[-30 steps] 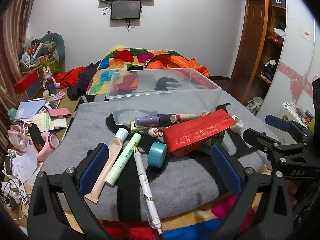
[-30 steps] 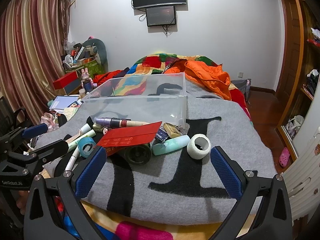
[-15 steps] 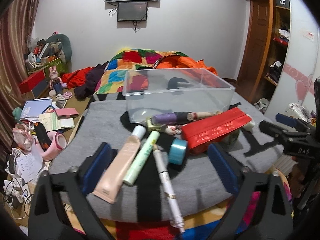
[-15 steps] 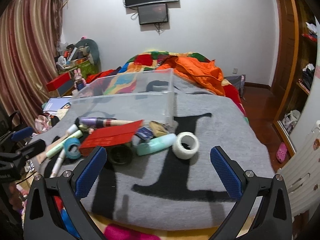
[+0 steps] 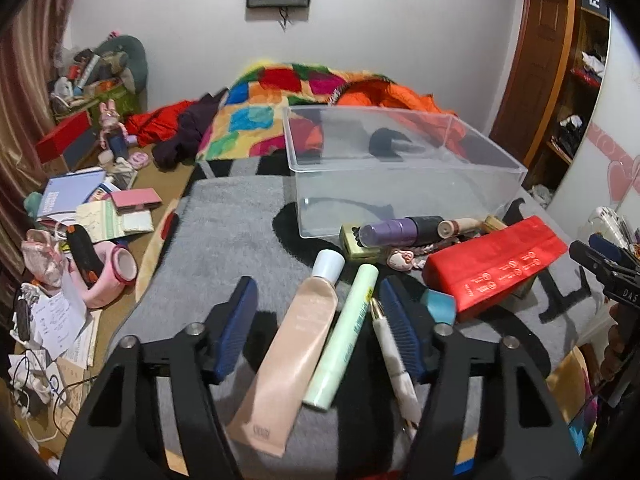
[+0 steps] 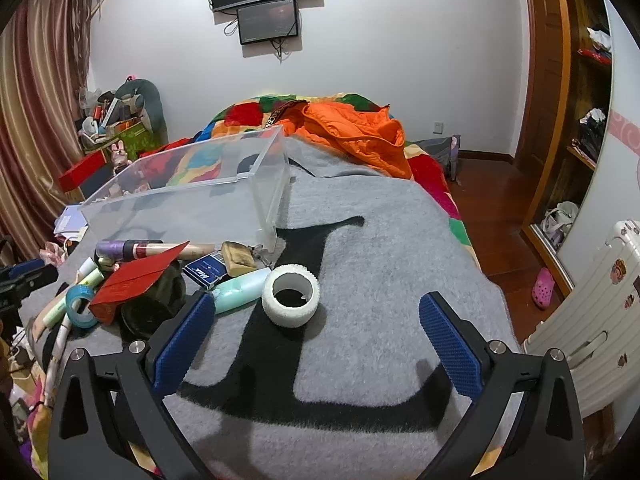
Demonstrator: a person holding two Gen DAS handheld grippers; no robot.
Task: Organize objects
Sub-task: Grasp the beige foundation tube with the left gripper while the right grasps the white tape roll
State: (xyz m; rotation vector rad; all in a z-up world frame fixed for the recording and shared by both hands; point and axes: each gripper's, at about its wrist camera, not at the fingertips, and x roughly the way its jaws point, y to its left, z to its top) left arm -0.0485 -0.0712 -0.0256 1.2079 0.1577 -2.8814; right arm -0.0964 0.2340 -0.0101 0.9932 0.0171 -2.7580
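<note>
Straddling the beige tube (image 5: 298,344) and the pale green tube (image 5: 347,338), the left gripper (image 5: 320,326) is held spread wide, nothing clamped yet. Both tubes are laid near the front edge of the grey blanket (image 6: 380,240), with the clear bin (image 5: 400,160) further back. The beige tube is probably light and squishy, so it's best pinched mid-body, not at the cap. The right gripper (image 6: 316,340) is also kept spread, with the white tape roll (image 6: 291,294) just ahead.
</note>
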